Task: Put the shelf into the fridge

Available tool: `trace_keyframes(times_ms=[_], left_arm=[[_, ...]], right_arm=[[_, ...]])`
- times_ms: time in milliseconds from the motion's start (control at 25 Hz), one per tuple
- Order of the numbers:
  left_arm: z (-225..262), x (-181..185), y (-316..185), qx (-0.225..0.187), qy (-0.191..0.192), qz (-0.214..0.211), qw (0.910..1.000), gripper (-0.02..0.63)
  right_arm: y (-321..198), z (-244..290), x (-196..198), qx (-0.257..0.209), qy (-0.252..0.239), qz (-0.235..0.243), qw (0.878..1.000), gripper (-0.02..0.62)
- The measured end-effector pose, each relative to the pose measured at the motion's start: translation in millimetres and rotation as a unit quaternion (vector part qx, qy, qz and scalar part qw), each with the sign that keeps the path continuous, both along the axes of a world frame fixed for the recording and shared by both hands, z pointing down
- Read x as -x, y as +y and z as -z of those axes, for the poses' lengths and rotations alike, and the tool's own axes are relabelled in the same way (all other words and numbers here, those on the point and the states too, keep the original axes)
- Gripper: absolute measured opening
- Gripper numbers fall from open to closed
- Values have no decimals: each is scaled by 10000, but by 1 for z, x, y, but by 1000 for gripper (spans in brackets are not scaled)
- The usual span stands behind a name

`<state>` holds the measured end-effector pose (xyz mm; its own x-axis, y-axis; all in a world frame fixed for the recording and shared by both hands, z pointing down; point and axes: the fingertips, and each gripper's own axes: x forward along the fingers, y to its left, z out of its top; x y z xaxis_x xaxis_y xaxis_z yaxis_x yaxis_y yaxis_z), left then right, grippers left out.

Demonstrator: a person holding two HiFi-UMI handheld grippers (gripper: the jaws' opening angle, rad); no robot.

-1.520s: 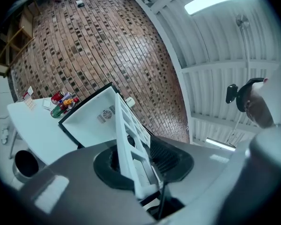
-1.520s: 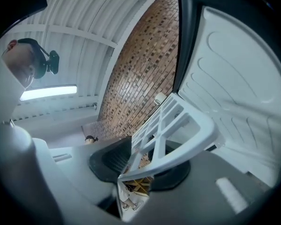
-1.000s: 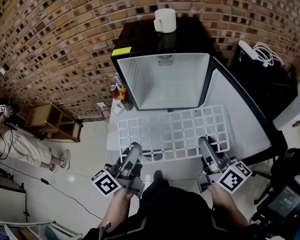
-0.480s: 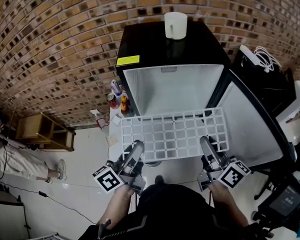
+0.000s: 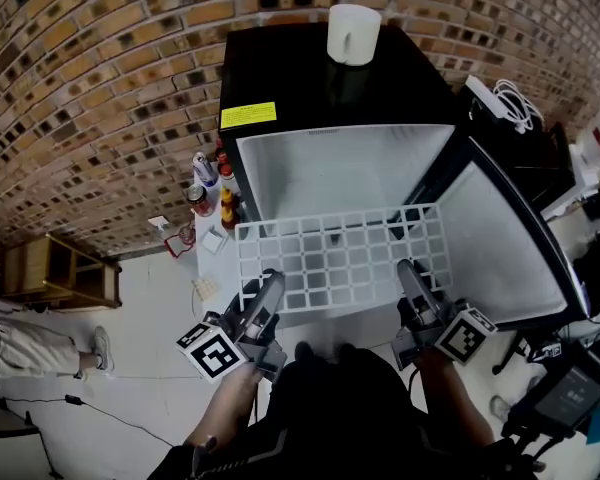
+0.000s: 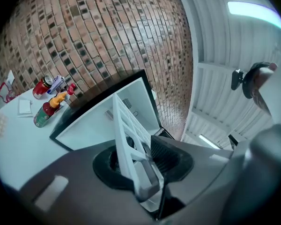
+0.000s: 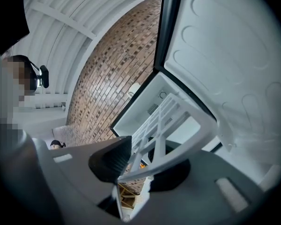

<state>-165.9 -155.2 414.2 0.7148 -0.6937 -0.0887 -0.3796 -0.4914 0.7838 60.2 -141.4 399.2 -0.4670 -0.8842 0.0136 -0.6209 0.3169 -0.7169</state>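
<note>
A white grid shelf is held flat in front of the open black fridge, its far edge at the lower front of the white cavity. My left gripper grips the shelf's near left edge and my right gripper the near right edge. In the left gripper view the shelf runs edge-on between the pads of the left gripper, whose jaws have just been opening slightly while still holding it. In the right gripper view the shelf sits between the jaws of the right gripper.
The fridge door stands open to the right. A white mug sits on the fridge top. Bottles and cans stand on the floor left of the fridge. A wooden rack is further left, a black cabinet at the right.
Both grippers have carried the shelf forward towards the fridge. Its far edge now reaches the opening, where before it hung short of it.
</note>
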Motion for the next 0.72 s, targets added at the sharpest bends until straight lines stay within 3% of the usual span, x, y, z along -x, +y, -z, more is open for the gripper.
trace_keyframes(times_ms=[720], left_arm=[[-17,-25,-71,304,-118,230,9992,100]], right_arm=[[-80,-20,-28,220,-28,36,9997,126]])
